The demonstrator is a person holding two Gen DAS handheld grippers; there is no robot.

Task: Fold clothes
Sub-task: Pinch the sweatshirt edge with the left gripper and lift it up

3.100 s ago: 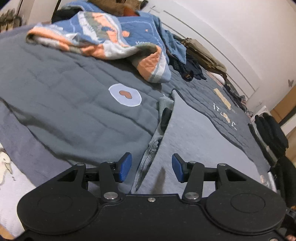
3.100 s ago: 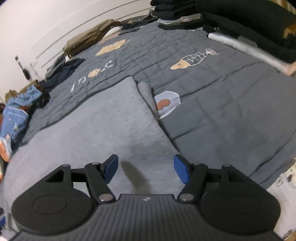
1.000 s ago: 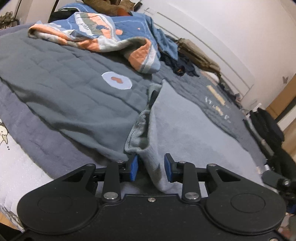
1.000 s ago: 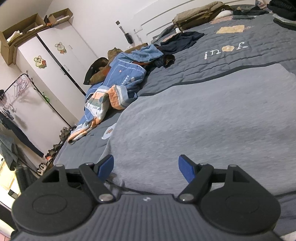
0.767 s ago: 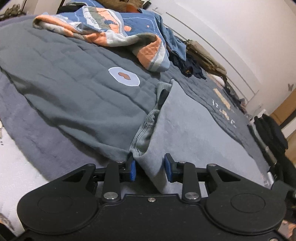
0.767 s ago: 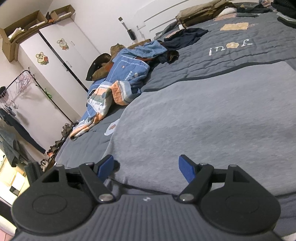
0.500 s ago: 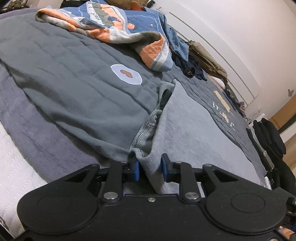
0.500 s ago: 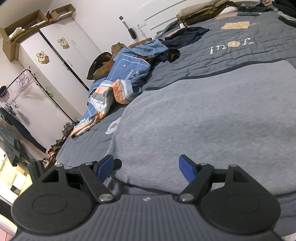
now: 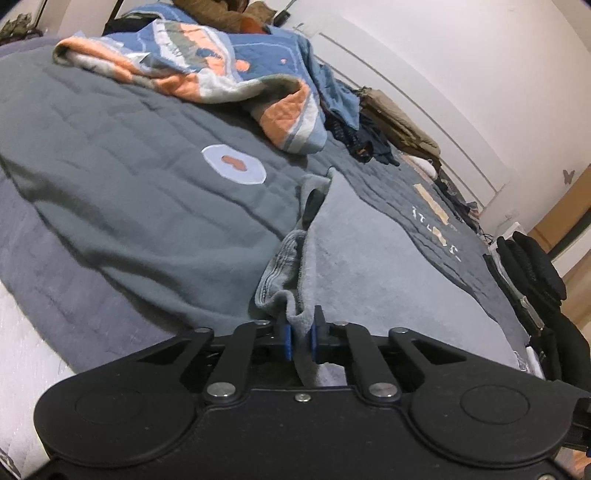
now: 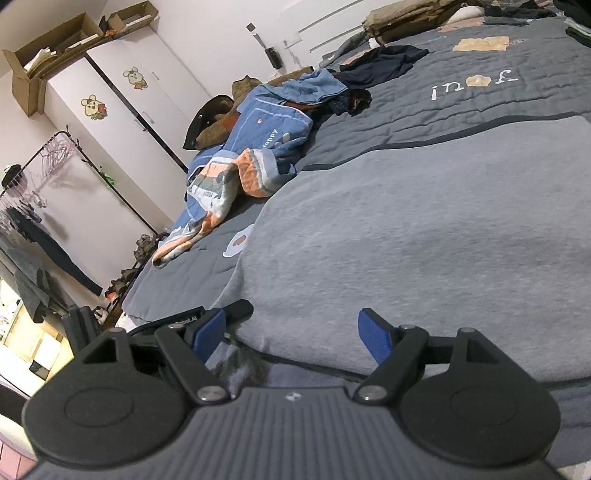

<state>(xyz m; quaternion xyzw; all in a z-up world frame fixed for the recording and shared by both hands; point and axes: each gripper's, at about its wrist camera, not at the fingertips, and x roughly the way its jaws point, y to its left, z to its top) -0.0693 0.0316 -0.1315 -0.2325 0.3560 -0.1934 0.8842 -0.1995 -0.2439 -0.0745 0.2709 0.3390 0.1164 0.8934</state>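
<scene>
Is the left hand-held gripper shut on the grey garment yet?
Shut: the left hand-held gripper pinches the grey garment's corner between its blue pads.

— What surrounds the bed (image 10: 480,122)?
— A white wall (image 10: 221,33) runs behind its far side. At one end stands a white wardrobe (image 10: 122,110) with two cartoon mouse stickers and cardboard boxes (image 10: 55,44) on top.
— Beside the wardrobe?
— A black clothes rack (image 10: 48,155) with hangers and dark garments.
</scene>
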